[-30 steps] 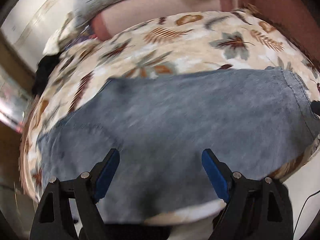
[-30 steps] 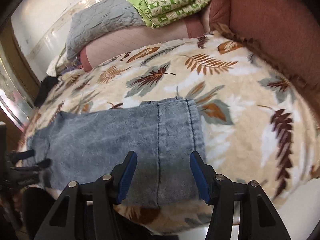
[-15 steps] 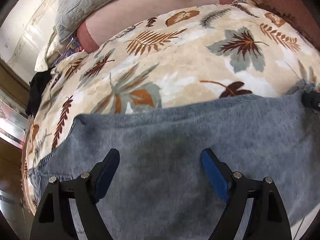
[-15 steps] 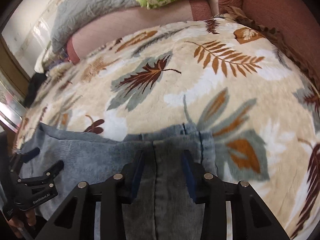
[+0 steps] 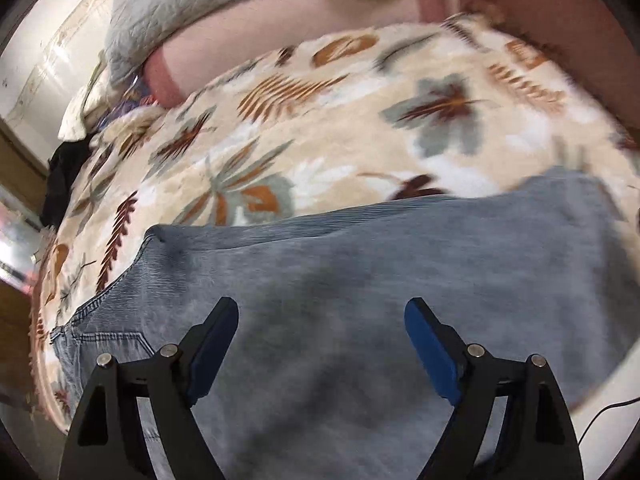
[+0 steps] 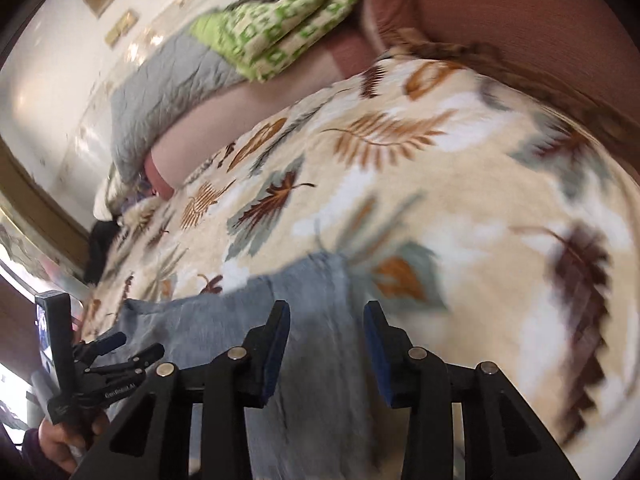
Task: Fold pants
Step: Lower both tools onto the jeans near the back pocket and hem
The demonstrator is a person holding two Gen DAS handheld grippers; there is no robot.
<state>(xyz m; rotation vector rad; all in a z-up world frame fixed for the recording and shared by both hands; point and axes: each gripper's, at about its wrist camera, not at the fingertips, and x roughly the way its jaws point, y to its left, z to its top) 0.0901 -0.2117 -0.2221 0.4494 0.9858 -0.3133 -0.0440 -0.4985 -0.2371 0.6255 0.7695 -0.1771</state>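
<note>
— Two claws over one pair of blue jeans (image 5: 360,280) on the bed; what has changed in the last second?

— The right claw (image 6: 326,344) has narrowed its jaws around the hem end of the jeans (image 6: 316,320). A second ago they stood wider over the flat cloth; now the denim runs up between the blue pads and looks lifted off the leaf-print blanket (image 6: 460,200). I would call that a grip, though blur keeps me from seeing the pads press.

— And the left claw (image 5: 322,344)?

— Jaws wide apart, hovering over the middle of the denim and holding nothing. It has slid along towards the pocket end, which now shows at the lower left.

— What does that mean for the fold?

— I'd judge the hem is about to be carried over towards the waist; no fold has been laid yet.

— Any baskets or boxes?

— None that I can see. Only folded quilts (image 6: 168,92) stacked at the far side of the bed.
</note>
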